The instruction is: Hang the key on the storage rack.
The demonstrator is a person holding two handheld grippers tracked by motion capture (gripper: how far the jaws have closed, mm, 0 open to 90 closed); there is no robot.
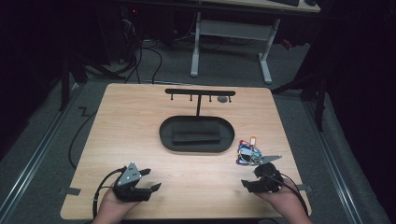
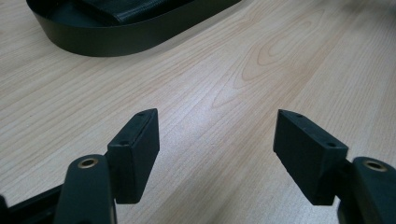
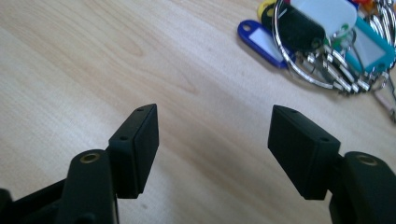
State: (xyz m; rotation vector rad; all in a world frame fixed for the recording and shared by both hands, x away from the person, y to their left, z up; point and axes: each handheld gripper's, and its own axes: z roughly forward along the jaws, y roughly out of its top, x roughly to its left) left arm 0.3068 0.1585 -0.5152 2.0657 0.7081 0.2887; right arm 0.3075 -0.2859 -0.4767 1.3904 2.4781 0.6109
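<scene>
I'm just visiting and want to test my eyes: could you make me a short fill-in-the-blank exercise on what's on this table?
1. The bunch of keys with coloured tags lies nearest the ____ tongs.
2. The jaws of the left tongs stand ____, with nothing between them.
3. The oval black tray sits in front of a stand with ____.
4. The table top is made of light ____.

Missing words: right; open; hooks; wood

left claw [image 1: 150,179]: near the desk's front-left corner, held by a hand coming over the front edge, jaws wide apart with nothing between them, pointing right and slightly away | right claw [image 1: 250,177]: near the front-right corner, held likewise, jaws spread and empty, angled left and away, low over the desk
</scene>
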